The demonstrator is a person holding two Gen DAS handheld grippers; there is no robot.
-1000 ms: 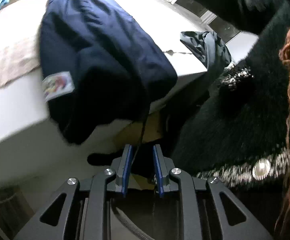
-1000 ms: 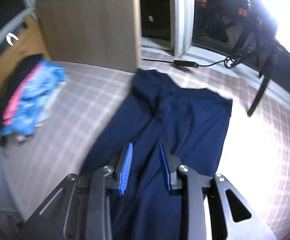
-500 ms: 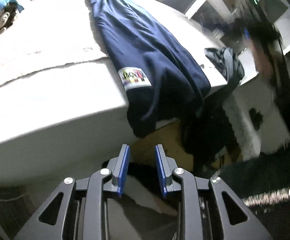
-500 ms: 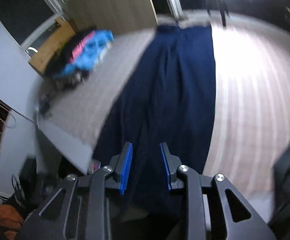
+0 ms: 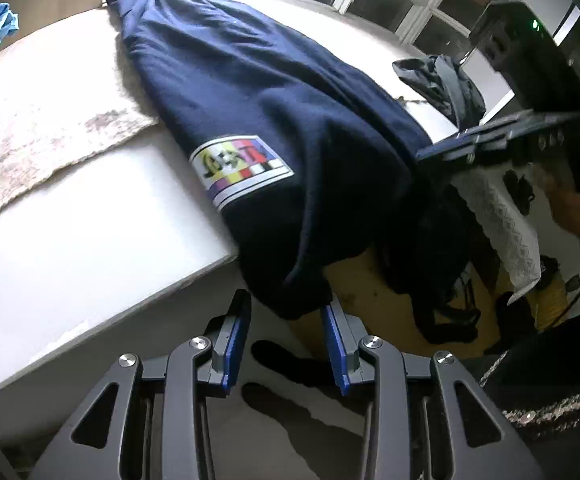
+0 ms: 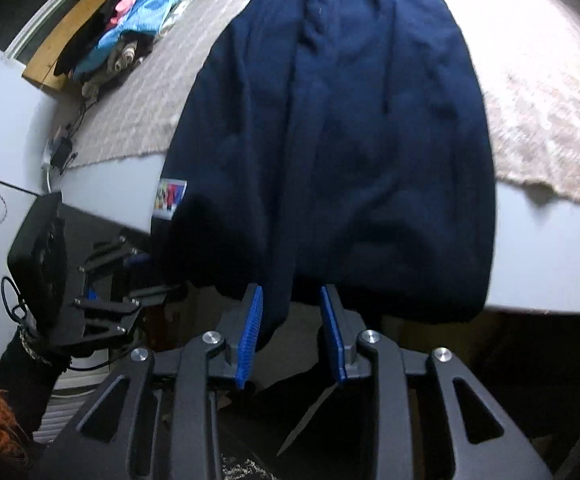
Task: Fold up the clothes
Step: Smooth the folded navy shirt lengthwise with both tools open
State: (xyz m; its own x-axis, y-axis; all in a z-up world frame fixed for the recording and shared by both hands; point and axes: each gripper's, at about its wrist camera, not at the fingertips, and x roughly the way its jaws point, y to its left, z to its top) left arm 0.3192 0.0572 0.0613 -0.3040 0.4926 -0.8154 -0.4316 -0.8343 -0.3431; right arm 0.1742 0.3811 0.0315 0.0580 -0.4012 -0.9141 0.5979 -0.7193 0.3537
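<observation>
Navy trousers lie lengthwise on the bed, their lower ends hanging over the near edge. A coloured patch sits on the side of one leg, just above the point where the cloth drops off the mattress. A pale blanket covers the far part of the bed, and the trousers lie partly over it.

Left gripper: jaws parted, and they have just been opening. The hanging hem of one leg reaches down to the level of the blue pads, between them. The pads do not press on it; a gap shows on the left side, and the right pad stands close against the cloth.

Right gripper: jaws likewise parted and just opened a little further. A fold of the other leg hangs between the pads, near the left pad; no firm pinch is visible.

In the right wrist view the left gripper appears at lower left, held by a hand in a dark sleeve. In the left wrist view the right gripper appears at right, level with the bed edge.

A grey garment lies crumpled on the bed's far right corner. A pile of clothes, blue and pink among them, lies at the bed's far left.
</observation>
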